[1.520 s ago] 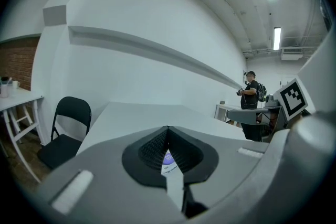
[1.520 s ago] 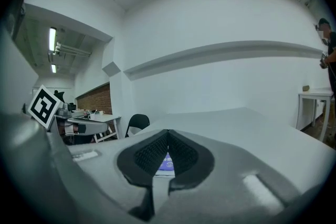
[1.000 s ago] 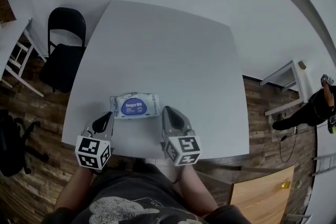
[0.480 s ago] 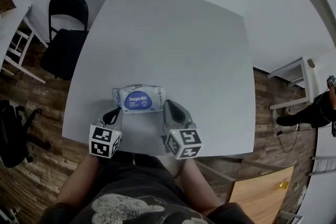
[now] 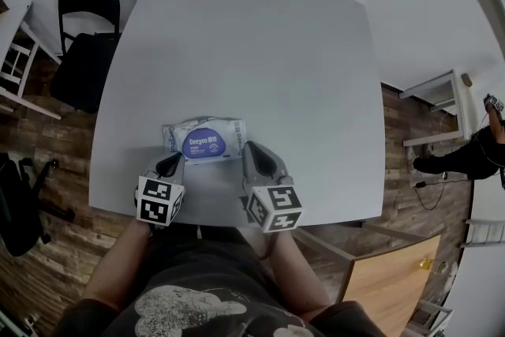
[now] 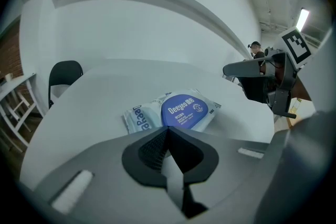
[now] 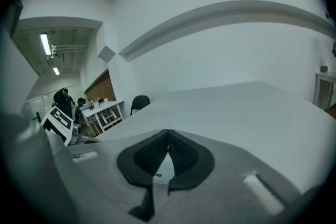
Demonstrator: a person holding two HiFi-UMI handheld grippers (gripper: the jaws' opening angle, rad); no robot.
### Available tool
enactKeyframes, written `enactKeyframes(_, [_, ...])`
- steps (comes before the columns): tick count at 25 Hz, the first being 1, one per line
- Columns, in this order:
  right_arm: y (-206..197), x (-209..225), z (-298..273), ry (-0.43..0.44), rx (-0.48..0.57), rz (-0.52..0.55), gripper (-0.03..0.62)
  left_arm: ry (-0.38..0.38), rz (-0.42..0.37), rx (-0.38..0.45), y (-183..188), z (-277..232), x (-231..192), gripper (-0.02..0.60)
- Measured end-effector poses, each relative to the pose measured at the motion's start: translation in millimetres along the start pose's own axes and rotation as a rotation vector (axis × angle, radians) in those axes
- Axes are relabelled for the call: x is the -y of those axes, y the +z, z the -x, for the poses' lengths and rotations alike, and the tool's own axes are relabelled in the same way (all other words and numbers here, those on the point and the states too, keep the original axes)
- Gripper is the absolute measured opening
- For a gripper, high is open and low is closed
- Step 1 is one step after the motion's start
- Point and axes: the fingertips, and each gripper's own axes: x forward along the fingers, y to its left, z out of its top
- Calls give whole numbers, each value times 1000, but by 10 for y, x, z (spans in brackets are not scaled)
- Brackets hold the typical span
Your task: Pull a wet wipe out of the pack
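A white wet-wipe pack (image 5: pixel 203 142) with a blue oval label lies flat near the front edge of the white table (image 5: pixel 260 51). The left gripper view has the pack (image 6: pixel 176 112) just beyond the jaw tips. My left gripper (image 5: pixel 170 163) hovers at the pack's near left corner, shut, with nothing between its pads. At the pack's near right corner sits my right gripper (image 5: pixel 251 154), also shut and empty. Under its tips in the right gripper view, a white sliver of the pack (image 7: pixel 164 171) shows.
A black chair (image 5: pixel 83 39) stands off the table's left side, with a white rack (image 5: pixel 12 67) beyond it. At the right are a white bench (image 5: pixel 438 110), a person (image 5: pixel 473 150) on the wood floor, and a wooden panel (image 5: pixel 390 280).
Both grippers have come down and forward toward the pack, the left one more than the right. The pack has not moved. Both jaws stayed shut.
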Motion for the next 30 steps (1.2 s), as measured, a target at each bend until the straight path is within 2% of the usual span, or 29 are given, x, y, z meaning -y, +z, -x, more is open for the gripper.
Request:
enactKeyframes(13, [-33,-335,-163,79,-43,86,-11,-3,-45,-5,43,-62,-106,18])
enactKeyframes(20, [-135,-437,-257,112,-91,111,-11,8,16,-34,-15,-112,-155,18])
enactKeyframes(23, [-187,-478,-283,131,-125,156,-11,-4,42,-44,-20,-116,-152,17])
enactKeyframes(28, [-252,-565,-350,182,-185,282,-9,-27,40,-63,-22,-121,-152,17])
enactKeyframes(30, [-295,-610,-387,218,-212,330,24,-33,51,-69,-20,-126,-157,17])
